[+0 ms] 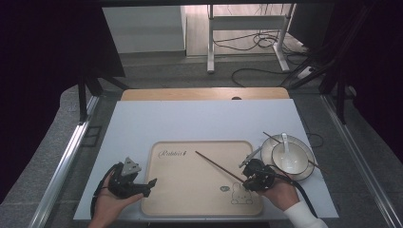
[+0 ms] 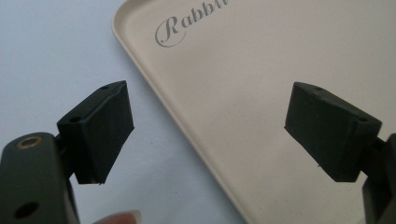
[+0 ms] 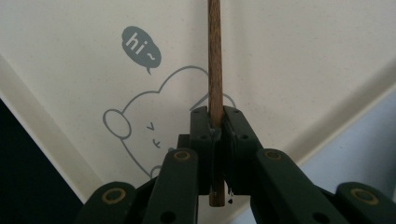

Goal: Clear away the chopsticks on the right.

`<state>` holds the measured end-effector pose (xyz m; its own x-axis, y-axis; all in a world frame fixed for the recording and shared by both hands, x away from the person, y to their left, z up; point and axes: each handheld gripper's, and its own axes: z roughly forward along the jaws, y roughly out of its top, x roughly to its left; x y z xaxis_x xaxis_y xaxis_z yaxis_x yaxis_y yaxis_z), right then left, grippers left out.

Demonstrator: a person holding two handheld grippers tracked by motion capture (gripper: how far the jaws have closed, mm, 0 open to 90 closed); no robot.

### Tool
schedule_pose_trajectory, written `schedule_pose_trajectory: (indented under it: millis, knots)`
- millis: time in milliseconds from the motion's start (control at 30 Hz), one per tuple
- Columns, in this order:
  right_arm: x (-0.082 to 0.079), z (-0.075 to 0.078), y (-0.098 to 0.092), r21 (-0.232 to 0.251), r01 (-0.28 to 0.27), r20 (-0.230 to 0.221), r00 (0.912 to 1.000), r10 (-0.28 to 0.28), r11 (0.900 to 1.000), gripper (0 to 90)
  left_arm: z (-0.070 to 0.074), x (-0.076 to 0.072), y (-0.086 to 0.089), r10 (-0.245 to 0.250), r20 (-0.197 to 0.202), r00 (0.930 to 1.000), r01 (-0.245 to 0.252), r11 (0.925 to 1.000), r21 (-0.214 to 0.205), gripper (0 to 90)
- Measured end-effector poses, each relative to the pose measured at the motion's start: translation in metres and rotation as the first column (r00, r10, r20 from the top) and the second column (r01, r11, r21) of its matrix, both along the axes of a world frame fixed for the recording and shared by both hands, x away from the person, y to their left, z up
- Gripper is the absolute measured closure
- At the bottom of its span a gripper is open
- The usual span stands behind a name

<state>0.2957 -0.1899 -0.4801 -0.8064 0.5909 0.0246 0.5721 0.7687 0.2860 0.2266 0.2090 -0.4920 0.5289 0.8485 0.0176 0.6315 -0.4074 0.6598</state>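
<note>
One chopstick pinched over the tray, its partner across the bowl.

At the left, your left gripper [image 1: 151,184] rests with jaws spread wide and nothing between them, straddling the rounded rim of the smooth beige tray [image 1: 153,161]. Over the tray's printed rabbit, your right gripper [image 1: 245,175] has its jaws clenched on a slim, round wooden chopstick [image 1: 216,165] near its end, the long shaft slanting out over the tray. With so much length beyond the pads, it could pivot or slide out if you tilt quickly. At the right, a glossy white bowl [image 1: 295,164] on its plate [image 1: 267,147] holds a white spoon [image 1: 286,142] and the second chopstick [image 1: 271,137]; a careless reach could knock them.
</note>
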Motion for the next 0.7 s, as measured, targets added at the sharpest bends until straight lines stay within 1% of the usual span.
schedule_pose_trajectory:
  millis: [67, 133, 200, 267, 300, 333, 367, 400, 433, 467, 533, 600, 700]
  knots:
    - [-0.001, -0.001, 0.001, -0.008, -0.004, 0.006, 1.0000, 0.004, 1.0000, 82.5, 0.001, -0.001, -0.001, -0.002, 0.007, 1.0000, 0.002, 1.0000, 0.000, 15.3]
    - [-0.002, -0.002, 0.002, -0.014, -0.012, 0.016, 0.9998, 0.012, 0.9998, 78.7, 0.002, -0.002, -0.001, -0.001, 0.008, 1.0000, 0.001, 1.0000, -0.002, 15.3]
    - [-0.002, -0.001, 0.003, -0.017, -0.007, 0.032, 0.9994, 0.008, 0.9998, 68.9, 0.002, -0.002, 0.000, 0.001, 0.009, 1.0000, 0.000, 1.0000, -0.004, 15.2]
    - [-0.003, 0.005, 0.002, 0.003, -0.013, 0.065, 0.9978, 0.013, 0.9999, 59.8, 0.001, -0.002, 0.000, 0.000, 0.007, 1.0000, 0.000, 1.0000, -0.002, 15.2]
    - [-0.004, 0.013, 0.001, 0.040, -0.027, 0.095, 0.9952, 0.023, 0.9988, 55.8, 0.001, -0.002, 0.001, 0.002, 0.007, 1.0000, -0.002, 1.0000, -0.003, 15.2]
    - [-0.005, 0.019, -0.001, 0.068, -0.034, 0.114, 0.9931, 0.026, 0.9971, 53.1, 0.001, -0.001, 0.001, 0.002, 0.006, 1.0000, -0.002, 1.0000, -0.003, 15.2]
    - [-0.005, 0.029, -0.004, 0.113, -0.039, 0.142, 0.9897, 0.023, 0.9929, 49.2, 0.001, -0.001, 0.001, 0.003, 0.007, 1.0000, -0.003, 1.0000, -0.003, 15.2]
    - [-0.005, 0.035, -0.007, 0.138, -0.040, 0.154, 0.9878, 0.019, 0.9896, 47.1, 0.001, -0.001, 0.001, 0.002, 0.006, 1.0000, -0.002, 1.0000, -0.002, 15.2]
    - [-0.004, 0.044, -0.013, 0.173, -0.040, 0.172, 0.9851, 0.010, 0.9840, 44.8, 0.001, -0.001, 0.001, 0.000, 0.006, 1.0000, 0.000, 1.0000, -0.002, 15.2]
    - [-0.003, 0.049, -0.017, 0.190, -0.038, 0.181, 0.9835, 0.003, 0.9811, 43.4, 0.002, -0.002, 0.000, -0.003, 0.007, 1.0000, 0.003, 1.0000, 0.000, 15.2]
    - [-0.001, 0.061, -0.031, 0.224, -0.029, 0.215, 0.9765, -0.021, 0.9741, 40.7, 0.002, -0.002, 0.000, -0.002, 0.010, 0.9999, 0.002, 1.0000, -0.003, 15.2]
    - [0.001, 0.069, -0.044, 0.251, -0.017, 0.227, 0.9731, -0.041, 0.9678, 39.3, 0.002, -0.002, 0.000, -0.004, 0.008, 1.0000, 0.004, 1.0000, 0.001, 15.2]
    - [0.006, 0.082, -0.071, 0.290, 0.007, 0.254, 0.9636, -0.084, 0.9569, 36.7, 0.002, -0.001, 0.001, 0.001, 0.009, 1.0000, -0.001, 1.0000, -0.002, 15.2]
